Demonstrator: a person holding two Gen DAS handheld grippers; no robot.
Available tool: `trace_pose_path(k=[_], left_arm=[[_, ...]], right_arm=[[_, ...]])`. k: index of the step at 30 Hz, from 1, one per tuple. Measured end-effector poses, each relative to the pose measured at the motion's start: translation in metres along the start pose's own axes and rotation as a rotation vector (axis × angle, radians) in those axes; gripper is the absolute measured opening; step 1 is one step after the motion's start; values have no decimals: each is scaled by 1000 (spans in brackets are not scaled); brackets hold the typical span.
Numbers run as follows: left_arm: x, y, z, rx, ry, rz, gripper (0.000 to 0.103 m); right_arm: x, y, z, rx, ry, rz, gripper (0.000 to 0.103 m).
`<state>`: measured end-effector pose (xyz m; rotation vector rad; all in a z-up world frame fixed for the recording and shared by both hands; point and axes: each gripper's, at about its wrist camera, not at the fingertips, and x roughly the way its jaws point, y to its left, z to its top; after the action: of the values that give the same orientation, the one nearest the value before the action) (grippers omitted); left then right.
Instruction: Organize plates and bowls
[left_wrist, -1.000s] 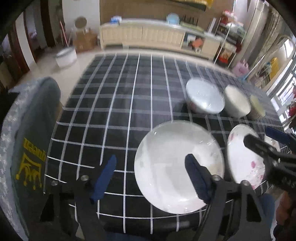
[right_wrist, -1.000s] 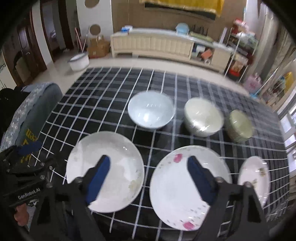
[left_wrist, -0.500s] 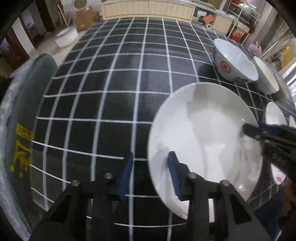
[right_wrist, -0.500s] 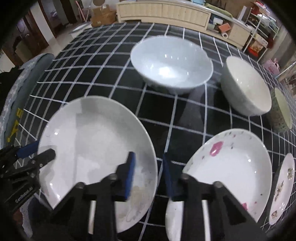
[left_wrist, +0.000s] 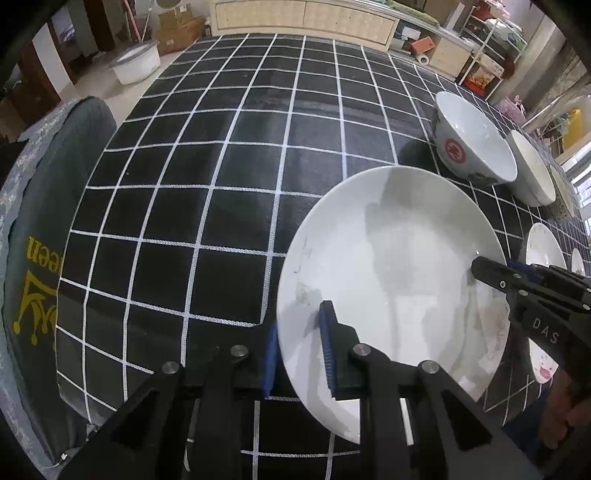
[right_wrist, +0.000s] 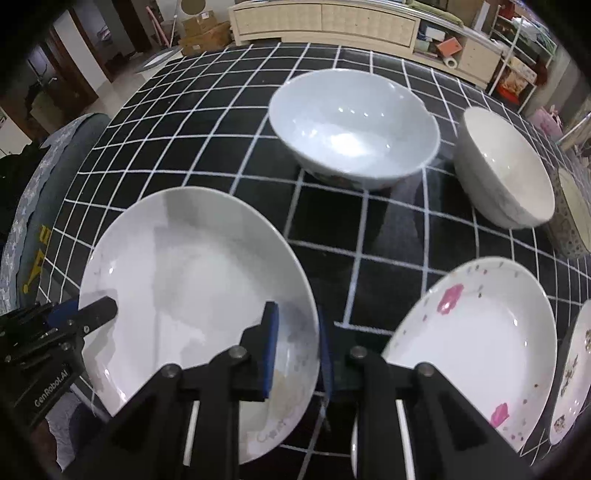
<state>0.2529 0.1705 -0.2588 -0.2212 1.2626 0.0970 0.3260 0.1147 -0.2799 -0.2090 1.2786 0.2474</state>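
A large plain white plate (left_wrist: 391, 266) lies near the front edge of the black checked table; it also shows in the right wrist view (right_wrist: 192, 295). My left gripper (left_wrist: 299, 354) is shut on its left rim, one blue pad above and one below. My right gripper (right_wrist: 295, 343) is shut on its right rim, and shows in the left wrist view (left_wrist: 491, 273). A flowered plate (right_wrist: 476, 339) lies to the right, and a smaller plate (right_wrist: 576, 365) beyond it. A white bowl with a red mark (left_wrist: 472, 140) and a second white bowl (right_wrist: 506, 166) stand behind.
A patterned cup (right_wrist: 572, 218) stands at the far right. A grey chair back with yellow print (left_wrist: 33, 266) is at the table's left edge. A long low cabinet (left_wrist: 306, 18) stands across the room. The table's far left part (left_wrist: 221, 129) bears no dishes.
Both grippers came down from above the plates and closed on opposite rims of the plain white plate. A second ago both were wide open.
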Motion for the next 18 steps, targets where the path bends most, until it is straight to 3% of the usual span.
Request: trace_pose_path(k=[3,6,11,14,18], left_arm=[[3,3,1,-8,0,3,19],[-3,-3,-6,13,-13,51,17],[-44,-9,-10,8,-107,118,17],[-66,-22,-11,28,-143,85,17],[-76,-68,-15,110,-162,20,17]], right_arm=[[3,-1,4,13,8,20,23],[0,-2,3,12,3,32,22],[-39,-19,-7,44,-72,60,22],[-66,-40,-20,74,-110,66,22],[-87,-76,-39,137,-147,18,22]])
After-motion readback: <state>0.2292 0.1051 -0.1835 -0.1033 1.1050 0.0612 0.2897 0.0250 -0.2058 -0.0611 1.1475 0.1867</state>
